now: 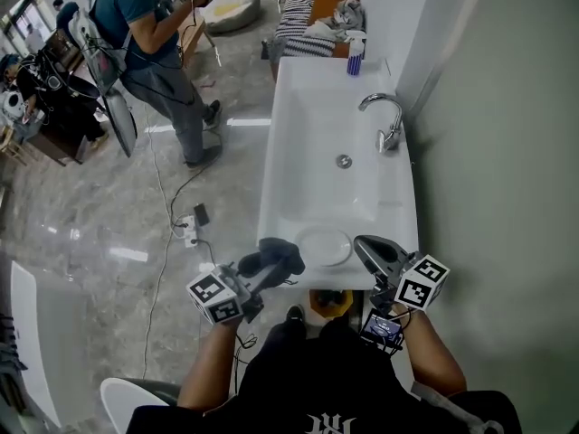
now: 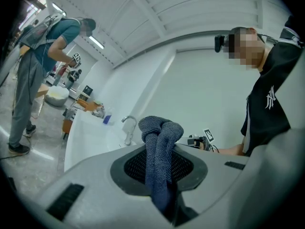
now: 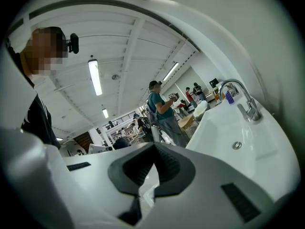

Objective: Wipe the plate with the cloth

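You are holding the left gripper (image 1: pixel 270 272) at the near left corner of the sink (image 1: pixel 312 107), and its jaws are clamping a dark blue cloth (image 1: pixel 274 253). In the left gripper view the cloth is standing up between the pads as a knotted bunch, with its tail running down into the gap. In the head view the bunch is hanging over the sink's near edge, just left of the plate (image 1: pixel 323 245). Whether the two are touching is not clear. The plate is lying flat at the near end of the sink, between your two grippers. Your right gripper (image 1: pixel 369 247) is hovering just to the right of the plate, its jaws closed together and gripping nothing. Farther along, the tap (image 1: pixel 384 120) is standing at the sink's right side, and a blue bottle (image 1: pixel 355 60) is sitting at the far end. A person (image 1: pixel 149 52) in a teal shirt is standing on the floor at the upper left, well apart from the sink.
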The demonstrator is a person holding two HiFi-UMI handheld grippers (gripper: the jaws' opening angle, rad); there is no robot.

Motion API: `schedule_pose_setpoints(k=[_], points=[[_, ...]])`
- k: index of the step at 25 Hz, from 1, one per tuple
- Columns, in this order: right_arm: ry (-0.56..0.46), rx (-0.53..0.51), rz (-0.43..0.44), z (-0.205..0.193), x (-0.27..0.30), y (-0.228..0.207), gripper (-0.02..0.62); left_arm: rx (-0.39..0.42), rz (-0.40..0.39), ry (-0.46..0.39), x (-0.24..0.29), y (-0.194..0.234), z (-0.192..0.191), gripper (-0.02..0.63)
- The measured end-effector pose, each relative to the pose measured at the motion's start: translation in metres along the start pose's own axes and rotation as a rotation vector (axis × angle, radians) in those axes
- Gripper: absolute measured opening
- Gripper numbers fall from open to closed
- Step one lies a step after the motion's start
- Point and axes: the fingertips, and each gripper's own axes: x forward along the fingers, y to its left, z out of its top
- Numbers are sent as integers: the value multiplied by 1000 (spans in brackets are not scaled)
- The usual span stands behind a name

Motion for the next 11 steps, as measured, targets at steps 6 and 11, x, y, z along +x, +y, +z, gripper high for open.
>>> schedule_pose_setpoints(k=[6, 11], points=[[-2, -8, 21, 0, 3, 12, 3, -12, 11, -18, -6, -6, 5, 64], [12, -4, 14, -6, 1, 10, 3, -29, 16, -35, -10, -7, 7, 64]])
